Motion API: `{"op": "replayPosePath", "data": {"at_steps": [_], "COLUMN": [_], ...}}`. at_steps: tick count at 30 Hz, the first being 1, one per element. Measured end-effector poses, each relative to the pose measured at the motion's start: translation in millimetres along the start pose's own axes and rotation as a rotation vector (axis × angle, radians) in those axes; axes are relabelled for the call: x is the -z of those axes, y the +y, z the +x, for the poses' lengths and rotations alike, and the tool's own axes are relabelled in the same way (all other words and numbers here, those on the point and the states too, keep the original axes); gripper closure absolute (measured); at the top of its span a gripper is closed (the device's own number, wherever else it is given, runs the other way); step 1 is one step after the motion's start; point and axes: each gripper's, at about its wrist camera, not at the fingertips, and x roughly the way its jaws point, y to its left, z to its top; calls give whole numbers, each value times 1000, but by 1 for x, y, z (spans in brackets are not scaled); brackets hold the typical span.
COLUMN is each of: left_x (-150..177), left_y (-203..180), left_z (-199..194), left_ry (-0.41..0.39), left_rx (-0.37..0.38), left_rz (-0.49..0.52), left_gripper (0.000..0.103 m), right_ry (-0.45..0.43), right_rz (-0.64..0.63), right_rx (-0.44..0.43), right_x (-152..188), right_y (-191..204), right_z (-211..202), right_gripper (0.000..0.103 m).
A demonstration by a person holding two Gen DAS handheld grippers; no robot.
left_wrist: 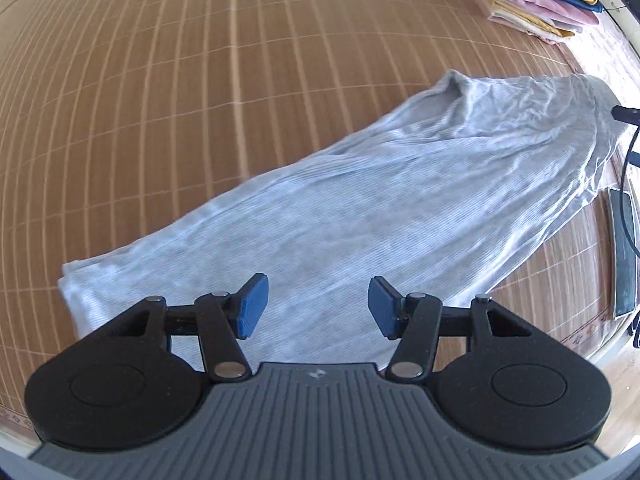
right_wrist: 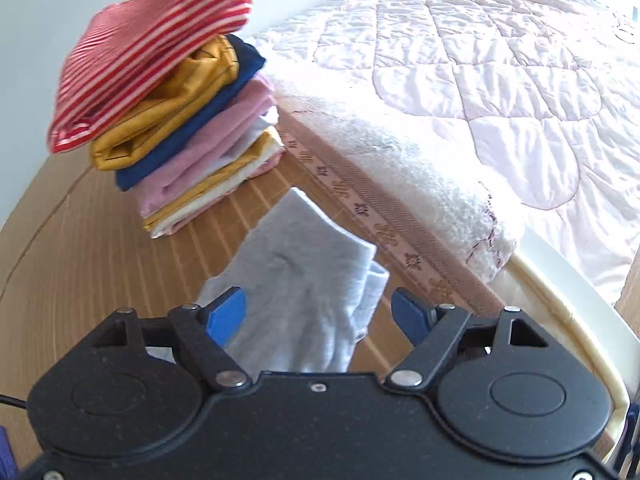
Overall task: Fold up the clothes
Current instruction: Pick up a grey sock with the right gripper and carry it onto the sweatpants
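Directly under left tool [left_wrist: 318, 306], grey garment [left_wrist: 360, 184]

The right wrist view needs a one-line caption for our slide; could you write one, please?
Open right gripper over a grey garment on the bamboo mat, a stack of folded clothes behind.

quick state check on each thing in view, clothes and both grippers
grey garment: spread on the mat, wrinkled, not yet folded small
stack: folded clothes piled, striped piece on top
left gripper: open, empty, over the garment
right gripper: open, garment end between its pads, not pinched
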Motion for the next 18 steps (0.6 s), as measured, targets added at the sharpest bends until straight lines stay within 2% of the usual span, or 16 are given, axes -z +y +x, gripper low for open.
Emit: {"op": "replayPosePath", "data": {"at_steps": [3,6,8,11,12,13,15,16,17,18], "left_x": [-3,-4,-4,-6,-6,-6,-5,-4,-4,-3], "left_y": [-19,-32,-34,-34,-33,-33,-33,-32,-31,-29], "left_z": [3,6,5,5,5,5,6,7,8,8], "left_ry": [12,28,36,36,36,36,41,43,46,46], "left_rx": [-12,-25,-33,-42,-45,-51,-61,-65,-68,-68], "left_rz": [0,10,14,6,4,4,1,-7,-16,-29], "left_gripper": [41,41,41,41,41,41,41,41,41,41], "right_ry": [19,39,55,46,43,38,33,37,44,46], "right_rz": [66,66,19,-29,-42,-58,-102,-112,-118,-121], "right_rx": [-37,-69,-23,-7,-5,6,21,5,-22,-46], "right_x": [-8,-7,-5,-2,-1,-1,-2,-3,-5,-7], "right_y": [-17,-20,-13,-5,-3,-1,3,3,3,3], "right_z": [19,30,37,47,48,51,55,56,58,57], "right_gripper": [22,23,28,28,31,36,55,61,76,84]}}
